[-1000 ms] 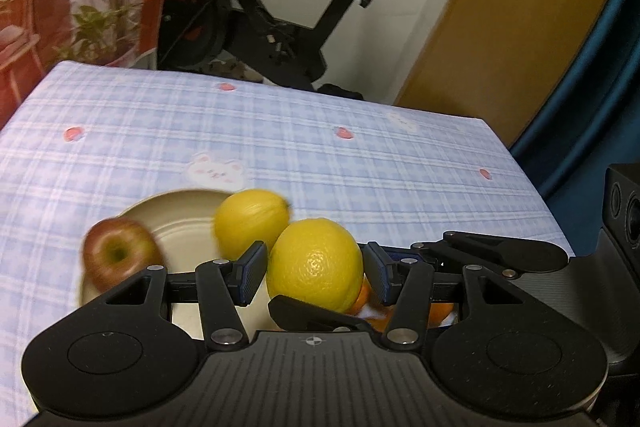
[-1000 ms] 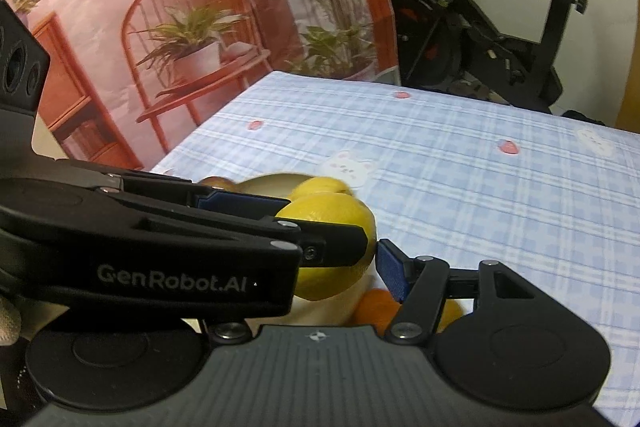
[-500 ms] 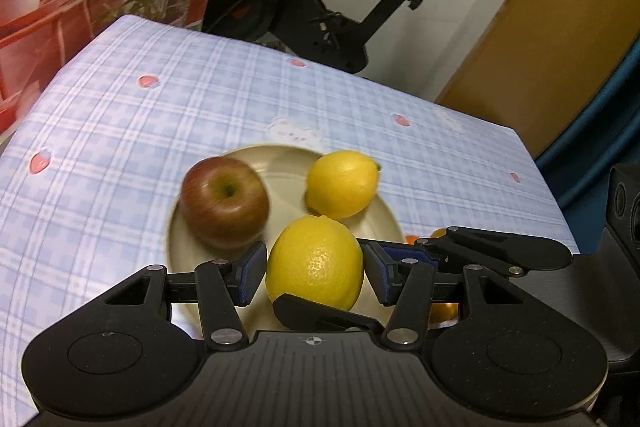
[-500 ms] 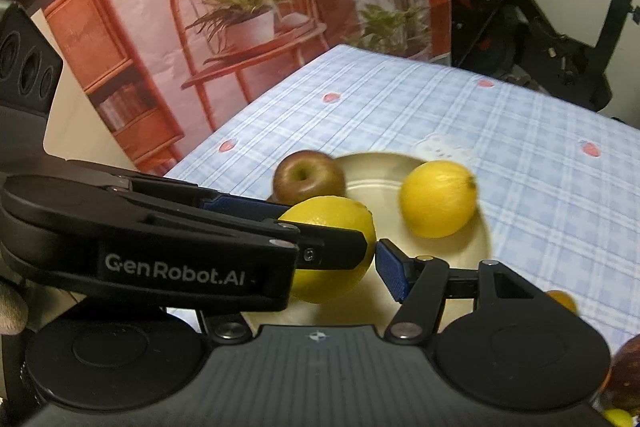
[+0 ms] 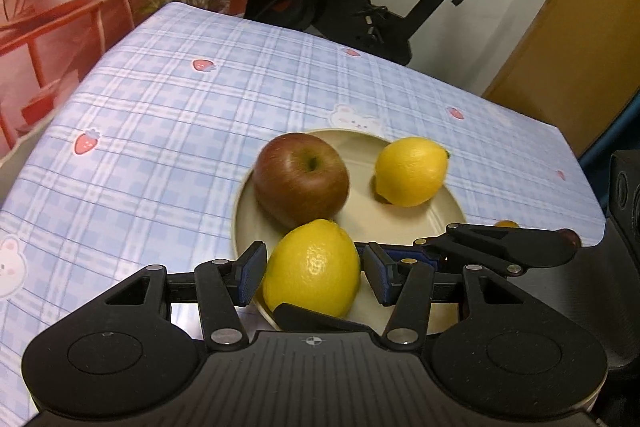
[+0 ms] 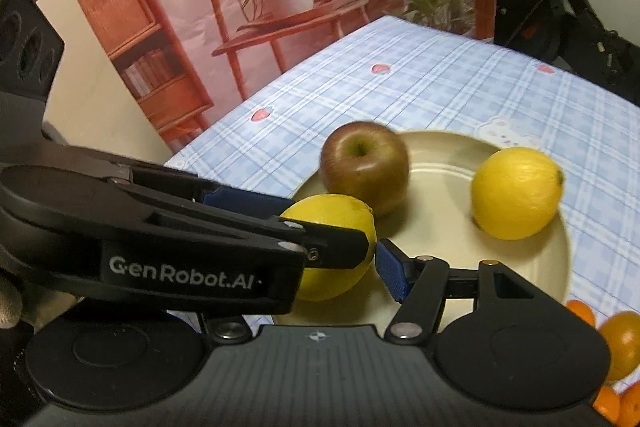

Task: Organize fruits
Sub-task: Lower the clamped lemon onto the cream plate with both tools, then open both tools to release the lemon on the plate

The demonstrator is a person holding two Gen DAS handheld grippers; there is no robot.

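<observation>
A lemon (image 5: 314, 269) is held between the jaws of the left gripper (image 5: 314, 273) at the near rim of the cream plate (image 5: 400, 219). Firm, rounded and slick-skinned, it is best gripped across its middle. Whether the right gripper's (image 6: 372, 259) jaws are open cannot be told.

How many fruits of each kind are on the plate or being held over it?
Lemons: 2, one lying on the plate and one in the left gripper
Apples: 1
Total: 3 fruits
A few oranges lie off the plate, partly hidden, so they are not counted.
</observation>
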